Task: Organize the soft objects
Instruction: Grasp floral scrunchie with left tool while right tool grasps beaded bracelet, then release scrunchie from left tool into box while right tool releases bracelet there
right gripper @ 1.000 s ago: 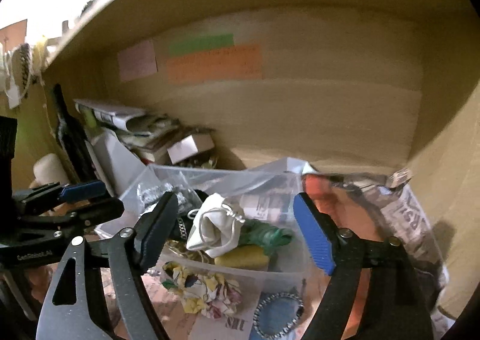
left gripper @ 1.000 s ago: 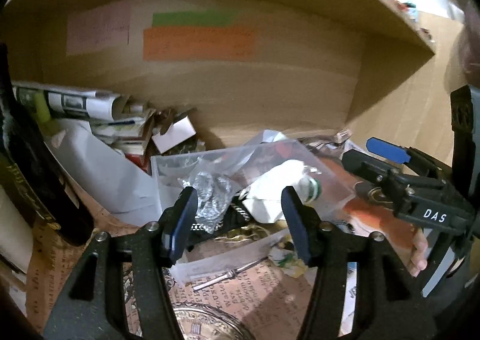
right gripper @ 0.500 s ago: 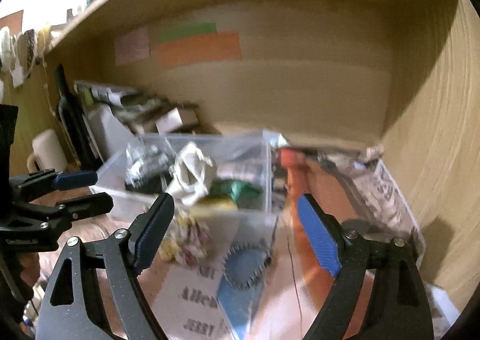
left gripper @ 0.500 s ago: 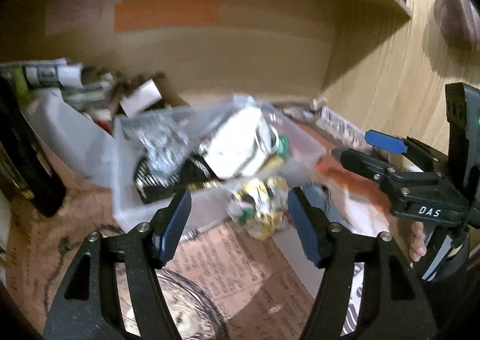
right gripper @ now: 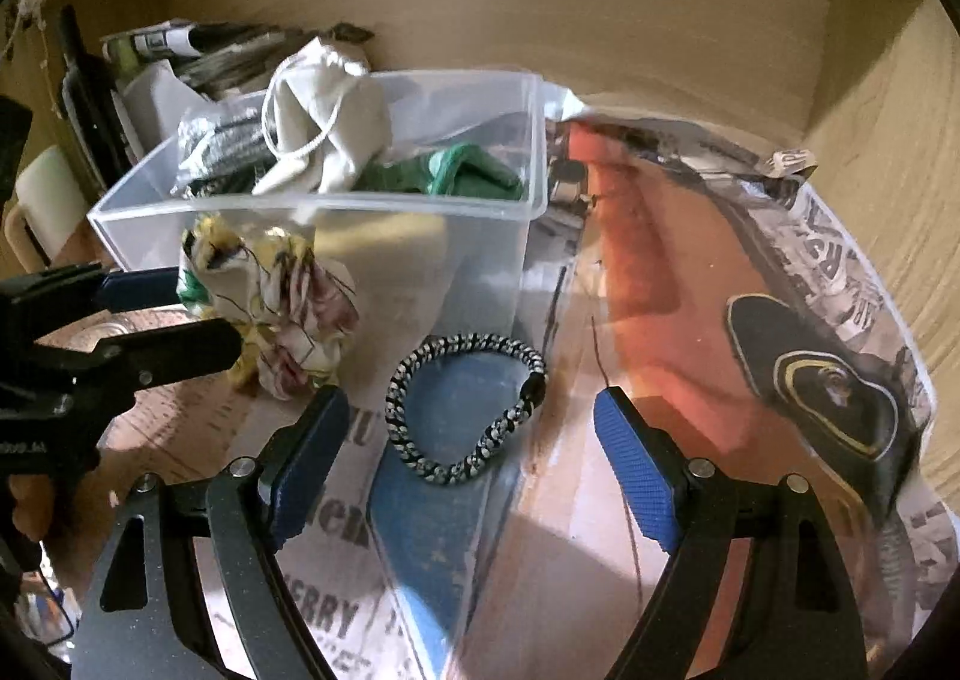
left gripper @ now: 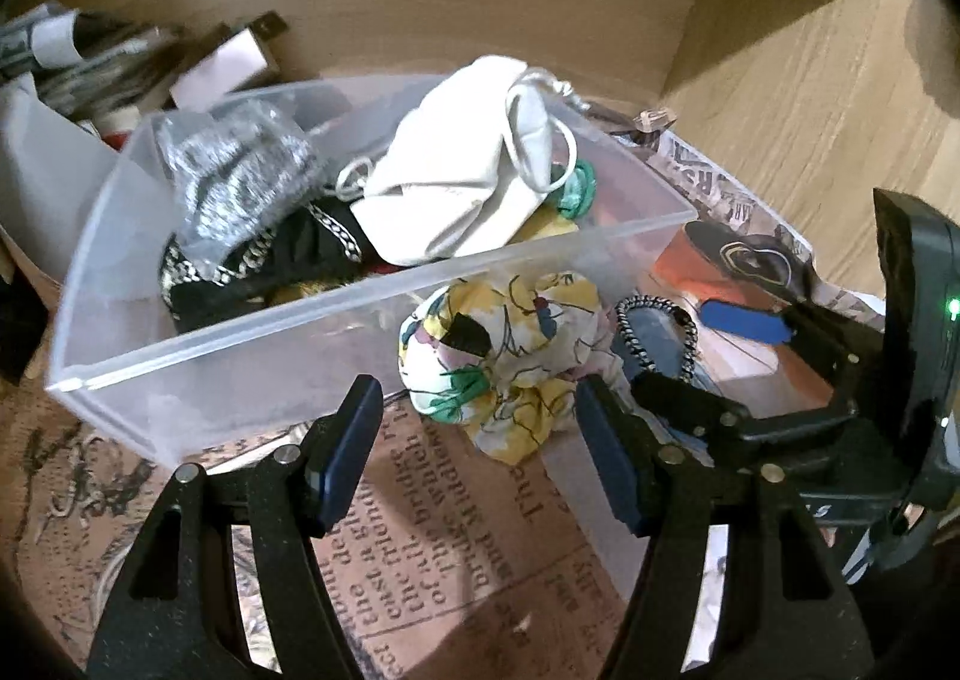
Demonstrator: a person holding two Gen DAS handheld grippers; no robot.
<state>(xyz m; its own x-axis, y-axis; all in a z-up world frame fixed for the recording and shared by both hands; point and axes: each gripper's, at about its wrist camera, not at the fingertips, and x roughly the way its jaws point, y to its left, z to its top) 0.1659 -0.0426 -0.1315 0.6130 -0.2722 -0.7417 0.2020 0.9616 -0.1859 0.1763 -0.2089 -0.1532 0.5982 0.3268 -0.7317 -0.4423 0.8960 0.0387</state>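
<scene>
Floral fabric bundle [left gripper: 510, 356] lies outside clear bin [left gripper: 240, 374], against its front wall — both views now closer, lower. Left gripper [left gripper: 474, 455] open, empty; right gripper [right gripper: 474, 461] closing around braided bracelet [right gripper: 465, 416], not yet gripping.

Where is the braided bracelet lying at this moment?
In the right wrist view the braided bracelet lies on the printed paper, outside the clear box, just right of the flowered cloth bundle.

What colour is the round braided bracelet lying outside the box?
Black and white, woven in a speckled braid. The right wrist view shows it best.
</scene>
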